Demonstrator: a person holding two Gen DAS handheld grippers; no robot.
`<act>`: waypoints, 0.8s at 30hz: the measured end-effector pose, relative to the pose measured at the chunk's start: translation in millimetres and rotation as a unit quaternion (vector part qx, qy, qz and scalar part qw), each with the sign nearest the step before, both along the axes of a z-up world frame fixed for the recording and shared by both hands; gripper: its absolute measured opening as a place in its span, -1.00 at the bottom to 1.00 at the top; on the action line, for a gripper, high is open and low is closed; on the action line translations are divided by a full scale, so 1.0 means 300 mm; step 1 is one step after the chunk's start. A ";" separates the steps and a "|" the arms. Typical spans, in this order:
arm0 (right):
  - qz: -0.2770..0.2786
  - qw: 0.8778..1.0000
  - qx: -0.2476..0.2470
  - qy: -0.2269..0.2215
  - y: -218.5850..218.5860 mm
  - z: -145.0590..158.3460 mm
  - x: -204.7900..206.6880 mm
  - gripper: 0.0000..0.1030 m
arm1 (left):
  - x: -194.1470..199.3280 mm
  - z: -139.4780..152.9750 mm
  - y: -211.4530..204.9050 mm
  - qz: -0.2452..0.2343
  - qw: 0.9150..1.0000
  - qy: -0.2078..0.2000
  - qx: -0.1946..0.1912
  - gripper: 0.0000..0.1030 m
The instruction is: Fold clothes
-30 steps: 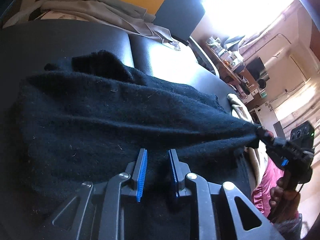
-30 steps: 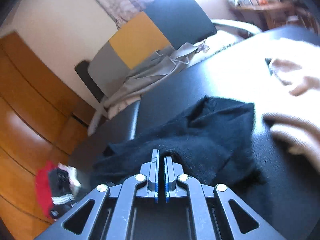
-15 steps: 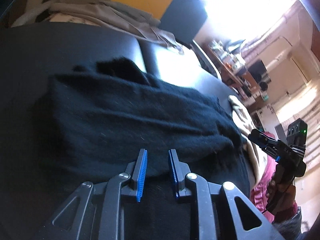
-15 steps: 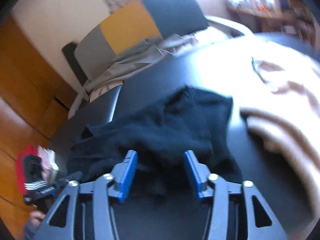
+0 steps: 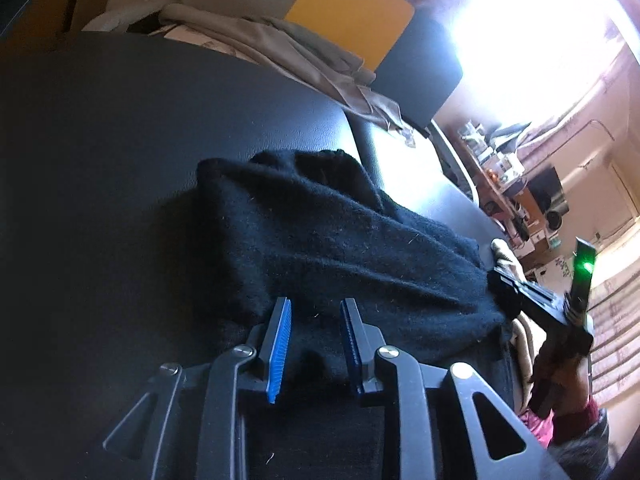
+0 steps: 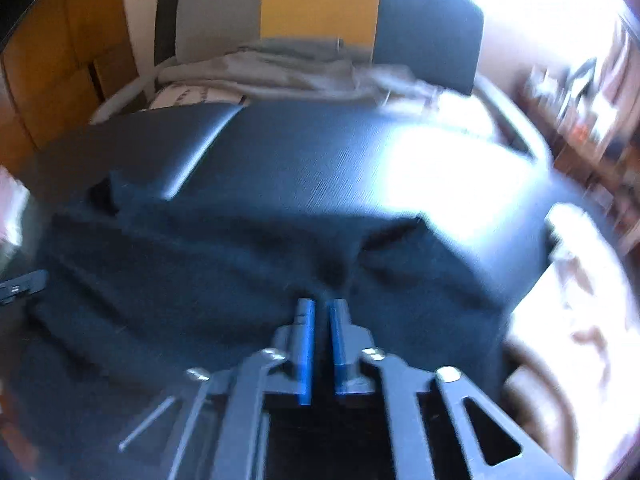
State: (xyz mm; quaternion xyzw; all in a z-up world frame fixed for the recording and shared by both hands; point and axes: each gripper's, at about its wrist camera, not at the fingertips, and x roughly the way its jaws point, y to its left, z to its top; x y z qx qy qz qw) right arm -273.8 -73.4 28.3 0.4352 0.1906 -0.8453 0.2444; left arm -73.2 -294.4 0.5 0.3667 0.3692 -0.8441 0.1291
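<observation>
A black knit sweater [image 5: 340, 248] lies bunched on a black leather seat [image 5: 120, 160]. My left gripper [image 5: 316, 308] is at its near edge. The blue pads stand a little apart with a thick fold of the knit between them. My right gripper [image 5: 496, 280] is at the sweater's right end, where the cloth gathers into its tip. The right wrist view is blurred. There the right gripper [image 6: 322, 306] has its pads nearly together, and the sweater [image 6: 200, 280] puckers at them. The left gripper's tip [image 6: 24, 284] shows at the sweater's left edge.
A beige garment [image 6: 580, 280] lies on the seat to the right of the sweater. Grey clothes [image 5: 288, 48] are heaped at the back, against a grey, yellow and dark cushion [image 5: 352, 8]. A hand [image 5: 560, 372] holds the right gripper. Cluttered shelves [image 5: 500, 168] stand far right.
The right gripper let go of the sweater, opened wide half a second ago, and has now shut on its right end again. The left gripper kept its hold and pulled back.
</observation>
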 end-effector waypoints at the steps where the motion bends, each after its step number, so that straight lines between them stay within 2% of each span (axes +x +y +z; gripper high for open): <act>1: 0.000 1.000 0.013 0.017 -0.009 0.007 -0.013 -0.89 | 0.004 -0.003 0.005 0.001 1.000 0.001 -0.003 -0.52; 3: -0.003 0.999 0.036 0.037 -0.021 0.007 -0.047 -0.89 | 0.011 -0.008 0.011 0.004 1.000 0.003 -0.006 -0.52; 6: -0.018 0.998 0.050 0.020 -0.032 -0.049 -0.090 -0.89 | 0.014 0.017 0.010 0.009 1.000 0.002 -0.017 -0.51; 8: -0.018 0.999 0.032 0.019 -0.014 -0.037 -0.067 -0.88 | 0.017 0.049 0.009 0.014 0.999 0.005 -0.037 -0.47; 11: 0.021 0.999 -0.011 0.048 -0.040 0.044 0.032 -0.87 | -0.001 0.084 0.017 0.010 0.997 -0.004 -0.080 -0.46; 14: 0.064 0.994 -0.062 0.056 -0.069 0.108 0.135 -0.64 | -0.023 0.093 0.035 0.008 0.994 -0.019 -0.105 -0.45; 16: 0.078 0.994 -0.065 0.038 -0.081 0.082 0.190 -0.28 | -0.033 0.085 0.054 0.005 0.993 -0.035 -0.115 -0.42; 20: 0.081 0.994 -0.064 0.016 -0.084 0.020 0.250 -0.23 | -0.060 0.036 0.088 0.002 0.987 -0.078 -0.138 -0.38; 24: 0.060 0.995 -0.081 0.012 -0.063 -0.022 0.247 -0.20 | -0.056 0.007 0.115 0.006 0.982 -0.067 -0.175 -0.35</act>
